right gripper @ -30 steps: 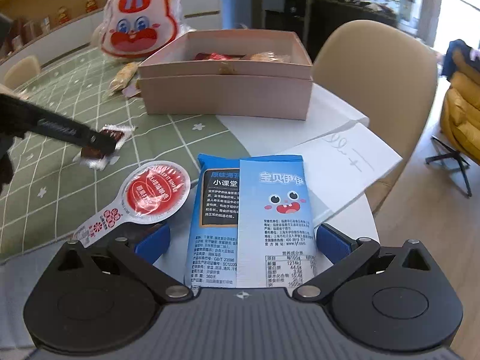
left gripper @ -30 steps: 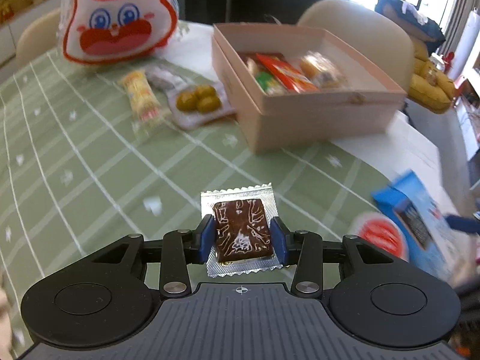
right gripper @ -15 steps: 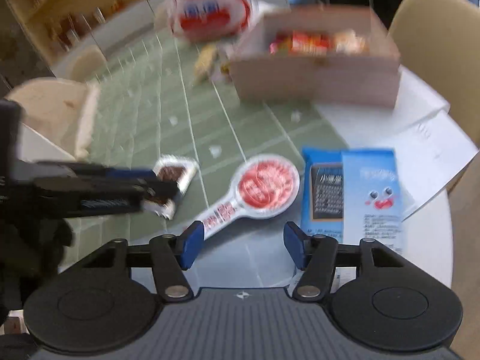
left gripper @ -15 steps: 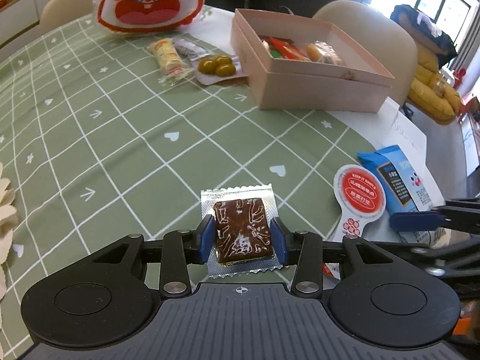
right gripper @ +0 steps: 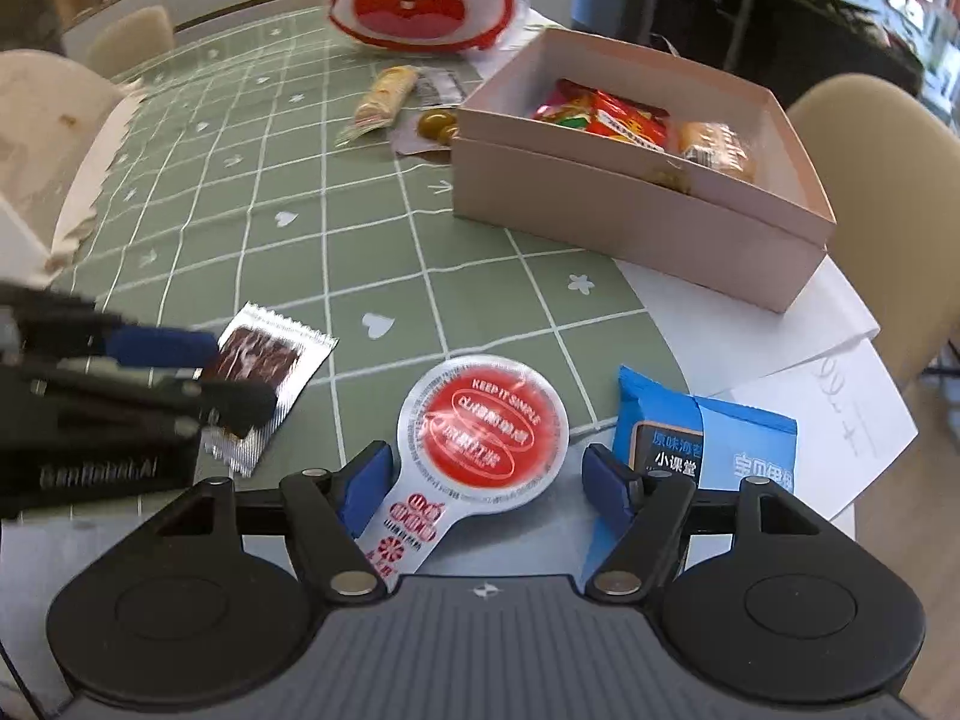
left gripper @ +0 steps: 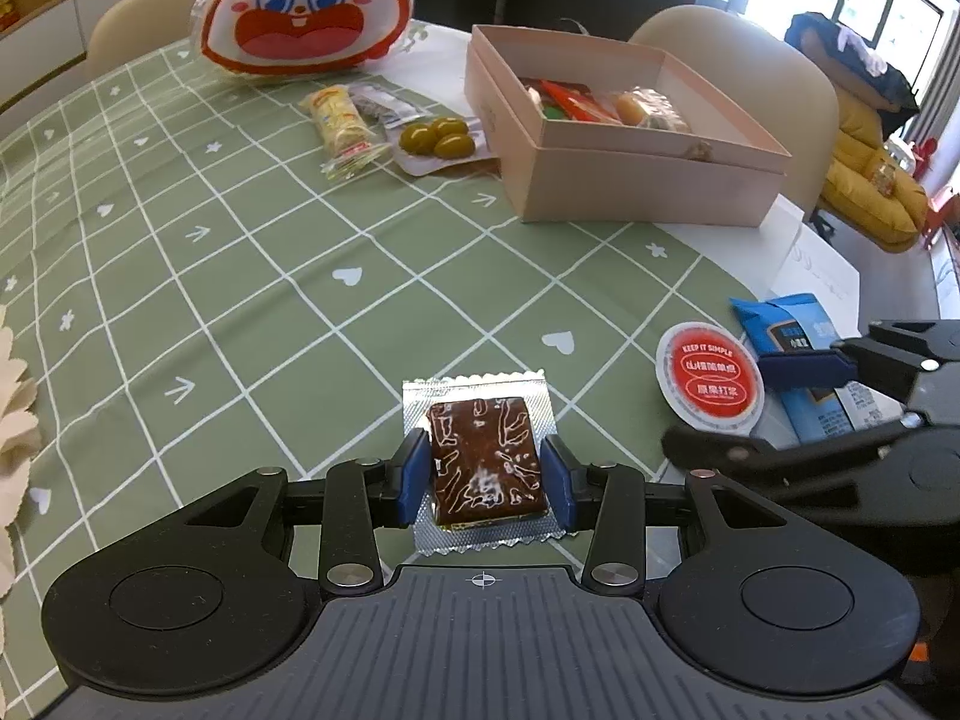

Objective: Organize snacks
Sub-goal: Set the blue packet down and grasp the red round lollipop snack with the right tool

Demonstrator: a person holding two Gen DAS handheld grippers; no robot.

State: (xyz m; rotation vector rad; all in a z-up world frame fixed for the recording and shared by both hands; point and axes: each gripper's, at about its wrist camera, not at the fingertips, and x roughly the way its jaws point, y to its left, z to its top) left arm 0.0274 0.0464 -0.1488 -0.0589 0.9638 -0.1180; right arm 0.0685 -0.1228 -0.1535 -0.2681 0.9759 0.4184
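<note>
1. The left gripper [left gripper: 486, 471] is pinching a brown snack packet [left gripper: 483, 462] between its pads, holding it over the green tablecloth [left gripper: 240, 276].
2. The right gripper [right gripper: 480, 480] has just been widening its jaws; they are standing apart around the red round-lidded snack [right gripper: 483, 426], not pressing it.
3. A blue packet [right gripper: 720, 450] is lying beside it, near the table edge.
4. The pink box [right gripper: 630, 228] is sitting farther back, open-topped, with bare cloth before it.
</note>
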